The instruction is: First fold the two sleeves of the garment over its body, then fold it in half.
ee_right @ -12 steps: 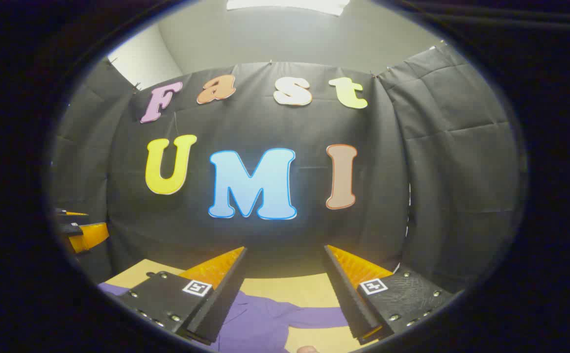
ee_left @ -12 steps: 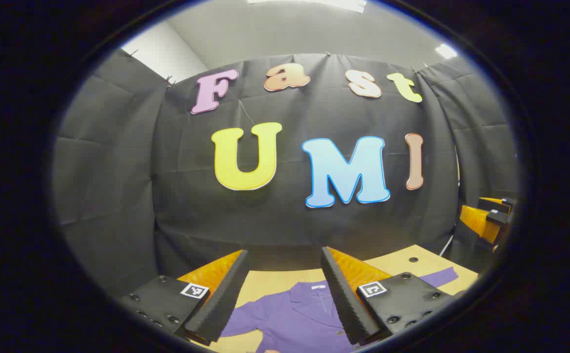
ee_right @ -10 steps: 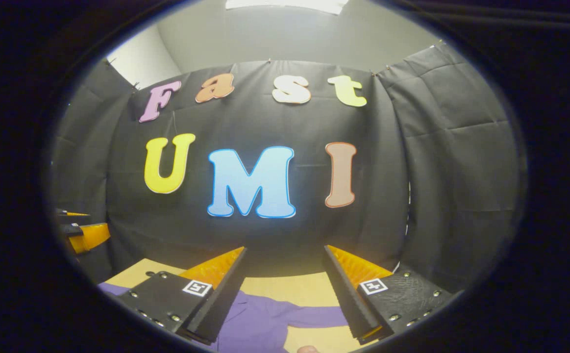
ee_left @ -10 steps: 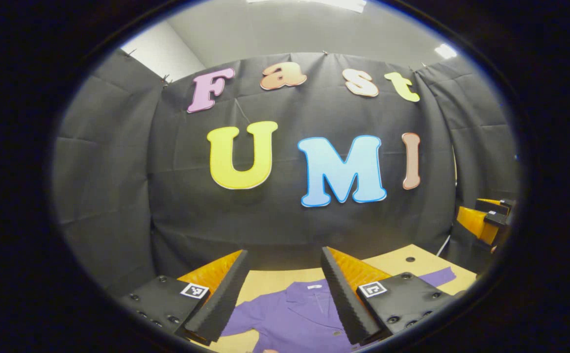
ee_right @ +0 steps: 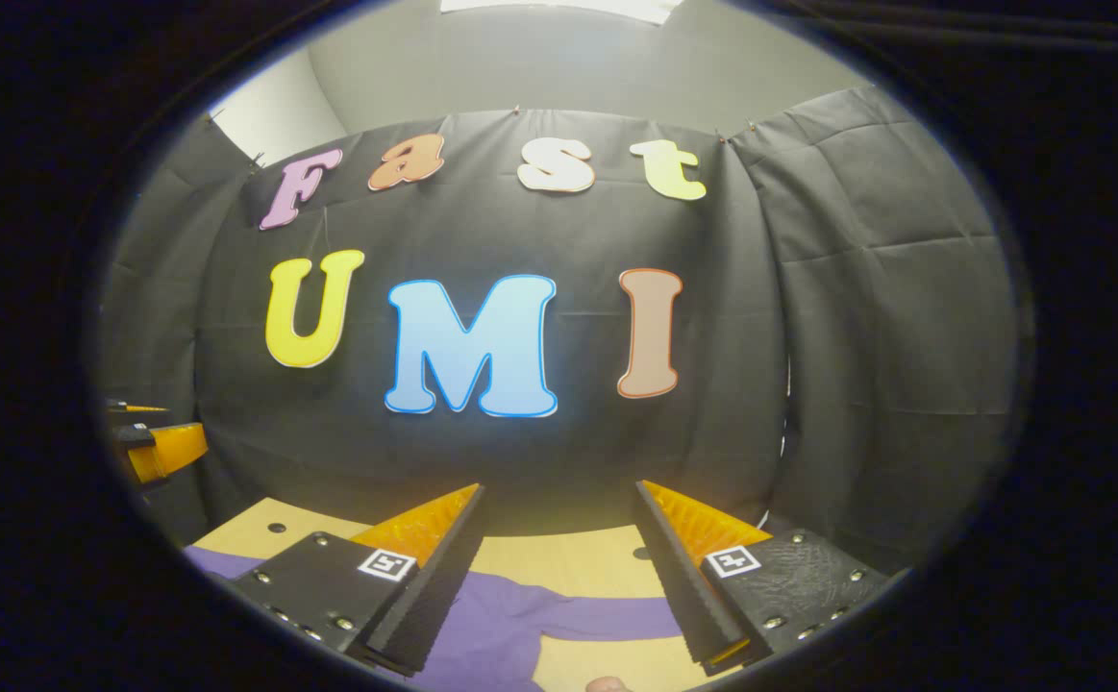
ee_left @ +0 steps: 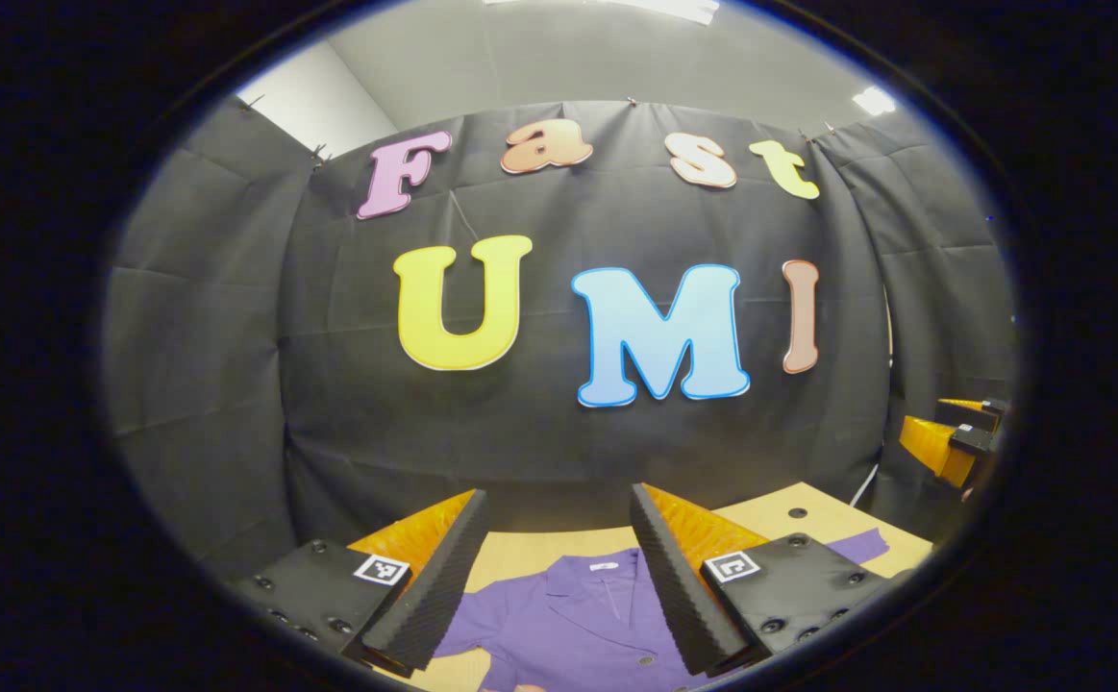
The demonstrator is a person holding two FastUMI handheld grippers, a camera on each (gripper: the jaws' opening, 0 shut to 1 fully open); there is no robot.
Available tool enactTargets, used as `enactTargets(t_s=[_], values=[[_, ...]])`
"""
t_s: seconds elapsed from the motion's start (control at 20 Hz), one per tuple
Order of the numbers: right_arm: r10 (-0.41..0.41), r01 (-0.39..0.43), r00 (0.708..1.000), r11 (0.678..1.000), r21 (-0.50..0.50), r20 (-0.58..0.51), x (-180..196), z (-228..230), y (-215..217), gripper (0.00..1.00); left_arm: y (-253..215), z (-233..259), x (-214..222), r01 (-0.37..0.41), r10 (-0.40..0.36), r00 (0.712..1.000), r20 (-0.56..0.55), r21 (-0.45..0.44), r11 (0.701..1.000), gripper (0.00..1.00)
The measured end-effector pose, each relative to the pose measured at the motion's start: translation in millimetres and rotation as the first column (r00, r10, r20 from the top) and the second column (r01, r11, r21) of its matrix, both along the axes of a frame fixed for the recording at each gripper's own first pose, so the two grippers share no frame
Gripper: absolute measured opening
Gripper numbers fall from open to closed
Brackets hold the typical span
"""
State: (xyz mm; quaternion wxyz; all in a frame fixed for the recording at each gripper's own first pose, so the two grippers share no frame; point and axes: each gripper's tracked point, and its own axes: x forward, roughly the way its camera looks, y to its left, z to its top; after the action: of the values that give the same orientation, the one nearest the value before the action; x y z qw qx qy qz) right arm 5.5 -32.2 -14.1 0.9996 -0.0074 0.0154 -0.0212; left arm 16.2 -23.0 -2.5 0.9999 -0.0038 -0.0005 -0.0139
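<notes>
So far nothing of the folding looks begun: the purple garment (ee_left: 578,625) lies spread flat on the light wooden tabletop (ee_left: 837,519), collar toward the booth's back wall, and one sleeve (ee_right: 607,613) stretches straight out to the side instead of lying over the body. The other sleeve's tip (ee_left: 857,546) likewise reaches outward near the tabletop's edge in the left gripper view. By that reading, both sleeve folds and the final fold in half are all left to do.

The left gripper (ee_left: 559,577) hangs above the collar area with its fingers well apart, holding nothing and touching nothing that can be seen. The right gripper (ee_right: 563,581) is equally wide apart and empty, poised over the stretched-out sleeve and the shoulder beside it, not in contact with the cloth. Each gripper also appears at the far edge of the other's view, raised off the tabletop. A sleeve end seems the likely first thing to take hold of
</notes>
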Motion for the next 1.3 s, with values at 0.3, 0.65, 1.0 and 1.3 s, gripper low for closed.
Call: enactTargets(t_s=[0.3,0.65,1.0,1.3], values=[[-0.034,0.034,0.999,0.999,-0.008,-0.039,10,-23,-16,0.93,-1,4,4,-0.008,0.008,1.000,0.010,0.013,1.000,0.94],[-0.145,0.145,0.967,0.989,-0.019,-0.211,29,-110,-79,0.94,7,5,6,-0.036,0.035,0.999,0.011,0.034,0.999,0.94],[-0.220,0.230,0.885,0.973,-0.026,-0.411,36,-209,-145,0.94,20,-4,1,-0.079,0.080,0.997,-0.010,0.036,0.996,0.94],[-0.243,0.296,0.775,0.955,-0.005,-0.583,36,-297,-188,0.95,24,-8,2,-0.107,0.108,0.994,-0.033,0.041,0.993,0.94]])
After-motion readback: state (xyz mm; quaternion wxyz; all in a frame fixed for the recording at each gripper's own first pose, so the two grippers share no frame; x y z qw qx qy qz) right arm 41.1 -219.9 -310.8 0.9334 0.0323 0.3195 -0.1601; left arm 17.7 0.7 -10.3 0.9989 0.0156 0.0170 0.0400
